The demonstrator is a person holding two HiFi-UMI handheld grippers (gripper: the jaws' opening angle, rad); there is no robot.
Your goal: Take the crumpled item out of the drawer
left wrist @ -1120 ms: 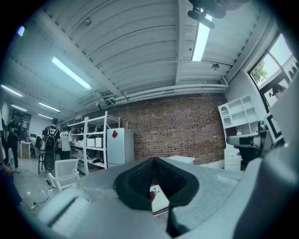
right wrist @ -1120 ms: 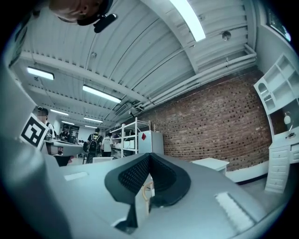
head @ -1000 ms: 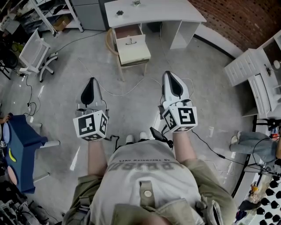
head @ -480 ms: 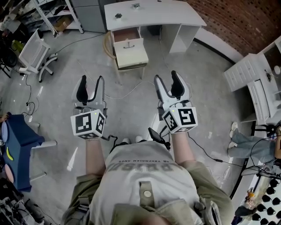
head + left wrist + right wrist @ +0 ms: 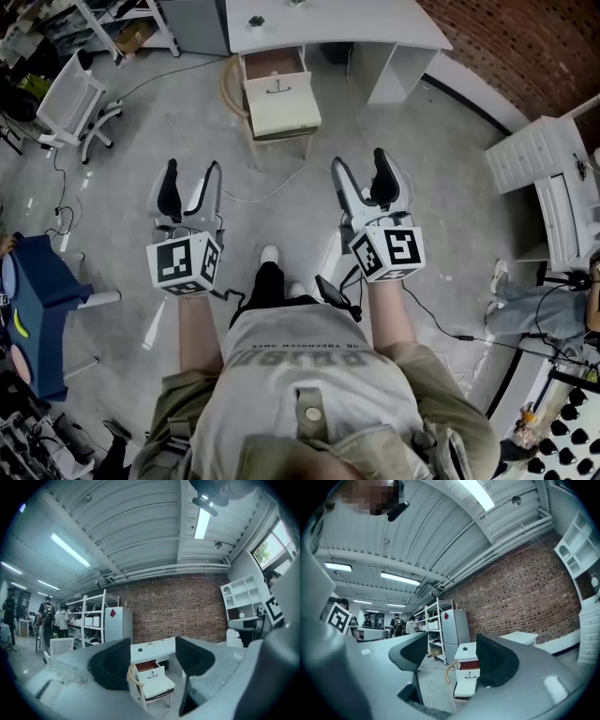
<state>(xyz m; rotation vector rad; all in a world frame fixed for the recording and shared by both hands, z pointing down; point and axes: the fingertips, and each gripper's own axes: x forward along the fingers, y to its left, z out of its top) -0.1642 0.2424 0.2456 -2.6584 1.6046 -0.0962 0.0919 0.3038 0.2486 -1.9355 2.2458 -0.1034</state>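
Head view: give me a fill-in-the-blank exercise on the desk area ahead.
The drawer of the white desk stands ____.
Right in front of it is a chair whose seat is coloured ____.
The wall behind the desk is built of ____.
Missing words: open; white; brick.

The floor (image 5: 450, 187) looked like smooth grey concrete with a faint sheen. At the upper right of the head view ran a rough red brick wall (image 5: 525, 47). The desk (image 5: 328, 23) was smooth and white — its drawer (image 5: 272, 64) looked like brown wood inside.
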